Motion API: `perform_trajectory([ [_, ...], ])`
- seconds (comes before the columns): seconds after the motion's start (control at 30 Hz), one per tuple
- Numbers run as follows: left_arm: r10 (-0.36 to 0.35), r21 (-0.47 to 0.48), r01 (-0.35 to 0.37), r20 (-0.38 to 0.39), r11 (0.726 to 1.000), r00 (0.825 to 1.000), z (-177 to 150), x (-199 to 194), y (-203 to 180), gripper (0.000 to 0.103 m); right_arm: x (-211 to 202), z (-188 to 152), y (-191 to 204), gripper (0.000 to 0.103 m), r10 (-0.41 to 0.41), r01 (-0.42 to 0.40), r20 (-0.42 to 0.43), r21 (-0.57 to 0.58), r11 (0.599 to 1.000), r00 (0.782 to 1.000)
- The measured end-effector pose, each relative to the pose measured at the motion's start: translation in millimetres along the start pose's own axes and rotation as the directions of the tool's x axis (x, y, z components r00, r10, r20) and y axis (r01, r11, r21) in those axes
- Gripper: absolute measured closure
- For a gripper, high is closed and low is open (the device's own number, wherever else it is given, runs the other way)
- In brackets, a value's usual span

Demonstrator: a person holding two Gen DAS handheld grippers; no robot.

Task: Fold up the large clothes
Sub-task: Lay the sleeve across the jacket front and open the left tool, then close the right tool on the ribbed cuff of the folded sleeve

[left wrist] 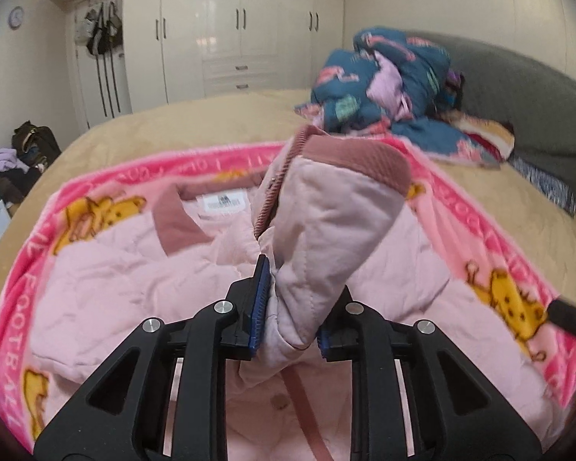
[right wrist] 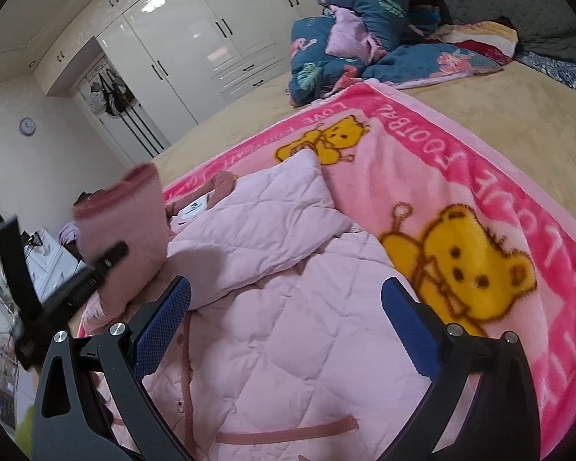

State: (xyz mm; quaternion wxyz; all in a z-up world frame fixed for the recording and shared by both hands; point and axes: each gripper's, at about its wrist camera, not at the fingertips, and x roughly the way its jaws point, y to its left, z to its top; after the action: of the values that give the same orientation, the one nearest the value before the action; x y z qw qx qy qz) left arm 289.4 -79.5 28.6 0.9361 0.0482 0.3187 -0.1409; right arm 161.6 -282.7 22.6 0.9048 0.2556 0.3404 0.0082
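Both wrist views low, close over pink jacket (left wrist: pixel 142 288), facing wardrobe (right wrist: pixel 196 38); shared: jacket, wardrobe.

Home bedroom: bed (left wrist: pixel 219 115), white wardrobe (left wrist: pixel 230 27).

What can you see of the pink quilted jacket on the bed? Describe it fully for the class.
The pink quilted jacket is pale, padded fabric with darker ribbed collar and cuffs and a white neck label. It lies front-up on the pink bear blanket. One sleeve is lifted upright, pinched in the left gripper; the other sleeve is folded across the chest. The right gripper hovers open above it.
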Motion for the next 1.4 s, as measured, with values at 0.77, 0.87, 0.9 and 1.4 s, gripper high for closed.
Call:
perform_trajectory([
  [0.77,-0.052,0.144,0.09,-0.251,0.985,0.967,-55.0,-1.2,-24.4,0.01,21.0,5.3,-0.1,0.004,0.022,-0.021,-0.071,0.019,1.0,0.997],
  [0.87,-0.076,0.082,0.098,-0.236,0.992,0.969,-51.7,-20.1,3.0,0.009,39.0,1.5,13.3,0.004,0.048,-0.047,-0.118,0.006,0.999,0.992],
  [0.9,-0.067,0.064,0.084,-0.235,0.994,0.97,-50.2,-23.8,13.2,0.009,46.9,-0.4,18.6,0.004,0.055,-0.055,-0.14,0.0,0.998,0.989],
  [1.4,0.082,-0.279,-0.126,-0.162,0.952,0.983,-39.1,-69.7,179.0,0.009,129.7,-27.1,73.3,0.004,0.16,-0.165,-0.28,0.007,0.986,0.947],
])
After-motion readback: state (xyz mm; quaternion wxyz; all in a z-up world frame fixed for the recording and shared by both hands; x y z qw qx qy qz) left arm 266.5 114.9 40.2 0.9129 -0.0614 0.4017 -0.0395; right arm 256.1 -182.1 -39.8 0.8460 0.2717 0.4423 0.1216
